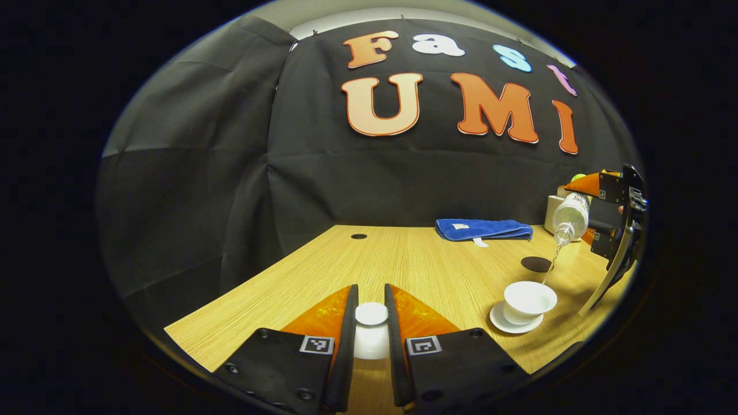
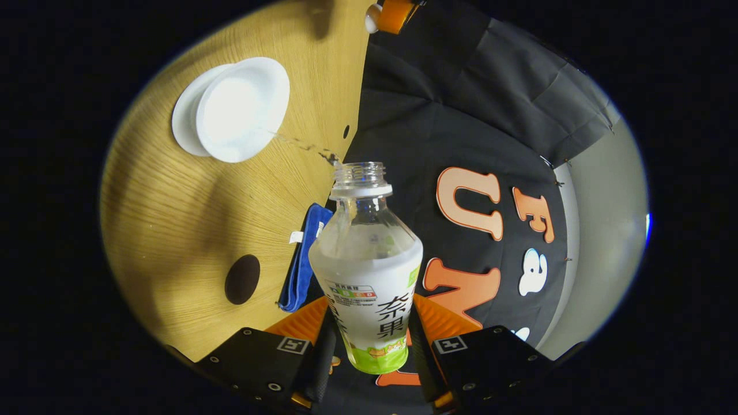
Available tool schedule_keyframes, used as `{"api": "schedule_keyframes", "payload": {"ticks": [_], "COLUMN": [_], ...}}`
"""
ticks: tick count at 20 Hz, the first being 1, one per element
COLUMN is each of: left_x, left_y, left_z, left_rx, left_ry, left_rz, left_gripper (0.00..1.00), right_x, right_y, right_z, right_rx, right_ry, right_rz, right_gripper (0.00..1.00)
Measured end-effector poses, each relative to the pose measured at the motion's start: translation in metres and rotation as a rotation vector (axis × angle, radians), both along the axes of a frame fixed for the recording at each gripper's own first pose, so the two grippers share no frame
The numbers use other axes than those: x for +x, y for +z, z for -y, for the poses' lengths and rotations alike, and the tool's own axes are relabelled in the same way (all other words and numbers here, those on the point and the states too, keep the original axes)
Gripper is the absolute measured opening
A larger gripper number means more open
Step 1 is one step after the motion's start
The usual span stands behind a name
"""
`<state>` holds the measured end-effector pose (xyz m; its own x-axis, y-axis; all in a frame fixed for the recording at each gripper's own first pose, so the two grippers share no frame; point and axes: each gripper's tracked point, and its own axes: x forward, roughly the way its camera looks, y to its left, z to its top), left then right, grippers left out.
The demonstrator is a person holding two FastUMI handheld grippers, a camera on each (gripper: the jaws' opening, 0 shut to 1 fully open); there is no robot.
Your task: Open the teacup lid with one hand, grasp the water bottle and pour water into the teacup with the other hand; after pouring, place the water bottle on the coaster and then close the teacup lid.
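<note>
The pouring step is under way. The right gripper (image 2: pixel 369 346) has its two fingers closed on the lower body of the water bottle (image 2: pixel 367 271), which is tipped so its open neck points down toward the teacup (image 1: pixel 529 301). A thin stream of water (image 1: pixel 552 266) runs from the neck into the cup's open bowl. The teacup sits on its white saucer (image 1: pixel 500 323) near the right edge of the desk (image 1: pixel 403 259), toward the front.

The left gripper (image 1: pixel 372 328) is closed on the knob of the white teacup lid (image 1: pixel 371 314), holding it just above the desk near the front edge, well apart from the cup.

The dark round coaster (image 1: pixel 536 264) lies bare on the desk just behind the teacup, with a folded blue towel (image 1: pixel 483 229) further back by the rear edge.

Next, I judge, the bottle must be tilted upright once the cup has enough water, then carried the short way back and set squarely on the coaster. Only after that should the lid go back over the cup.
</note>
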<state>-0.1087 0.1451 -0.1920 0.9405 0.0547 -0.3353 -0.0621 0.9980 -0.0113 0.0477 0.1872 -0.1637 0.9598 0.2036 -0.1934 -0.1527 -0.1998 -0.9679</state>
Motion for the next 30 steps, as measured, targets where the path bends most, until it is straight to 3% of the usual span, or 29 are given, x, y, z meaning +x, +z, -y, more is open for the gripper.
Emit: {"api": "schedule_keyframes", "payload": {"ticks": [6, 10, 12, 13, 21, 23, 24, 25, 30], "left_x": [-0.001, -0.002, -0.002, -0.003, -0.001, -0.002, -0.002, -0.001, -0.002], "left_y": [0.003, 0.005, 0.006, 0.007, 0.006, 0.007, 0.009, 0.009, 0.004], "left_z": [0.002, 0.002, 0.002, 0.002, 0.007, 0.008, 0.008, 0.008, 0.010], "left_rx": [0.007, 0.011, 0.013, 0.013, 0.018, 0.026, 0.029, 0.029, 0.024], "left_ry": [-0.008, -0.013, -0.014, -0.015, -0.032, -0.037, -0.037, -0.040, -0.044], "left_rz": [0.004, 0.007, 0.008, 0.008, 0.005, 0.006, 0.008, 0.009, 0.001], "left_gripper": [0.32, 0.32, 0.32, 0.32, 0.32, 0.32, 0.32, 0.31, 0.31], "right_x": [0.002, 0.004, 0.005, 0.007, 0.009, 0.009, 0.009, 0.011, 0.013], "right_y": [0.014, 0.027, 0.028, 0.028, 0.029, 0.029, 0.030, 0.030, 0.034], "right_z": [-0.004, -0.007, -0.007, -0.007, -0.012, -0.014, -0.014, -0.014, -0.018], "right_rx": [-0.046, -0.068, -0.083, -0.085, -0.107, -0.121, -0.128, -0.135, -0.188], "right_ry": [0.047, 0.072, 0.085, 0.088, 0.126, 0.144, 0.152, 0.162, 0.219], "right_rz": [0.057, 0.100, 0.120, 0.114, 0.094, 0.090, 0.090, 0.090, 0.089], "right_gripper": [0.60, 0.67, 0.63, 0.67, 0.60, 0.64, 0.60, 0.64, 0.63]}}
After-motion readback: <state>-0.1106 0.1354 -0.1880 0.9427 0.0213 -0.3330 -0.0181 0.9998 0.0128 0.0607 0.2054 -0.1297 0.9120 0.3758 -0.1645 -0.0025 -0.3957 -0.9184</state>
